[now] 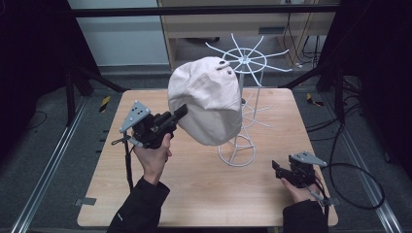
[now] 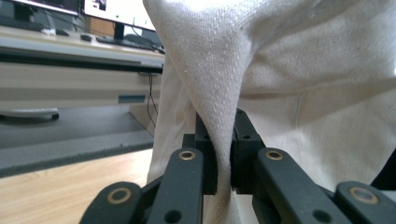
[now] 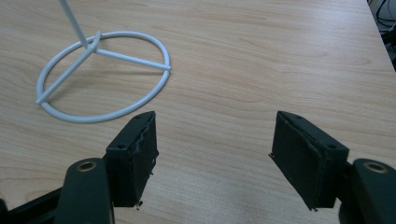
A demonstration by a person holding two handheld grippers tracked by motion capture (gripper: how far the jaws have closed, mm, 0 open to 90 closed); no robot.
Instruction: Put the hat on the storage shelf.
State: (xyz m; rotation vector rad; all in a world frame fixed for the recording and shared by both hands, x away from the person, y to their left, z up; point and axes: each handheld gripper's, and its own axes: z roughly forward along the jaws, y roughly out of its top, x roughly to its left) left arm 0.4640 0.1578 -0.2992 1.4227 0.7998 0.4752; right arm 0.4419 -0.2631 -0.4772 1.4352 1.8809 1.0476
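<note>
My left gripper [image 1: 180,112] has its jaws pinched tight on a fold of the cream cap [image 1: 206,99]. The cap hangs up in the air, over the wooden surface [image 1: 204,194], right next to the white wire stand [image 1: 243,87] (I can't tell if it touches the stand's top). My right gripper [image 1: 276,169] sits low near the surface, well apart from the cap, with its jaws wide and nothing between them.

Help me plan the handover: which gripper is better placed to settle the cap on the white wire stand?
Left. The left gripper is shut on the cap's fabric, beside the stand's top. The right gripper is open and empty, low over the table near the stand's base ring.
</note>
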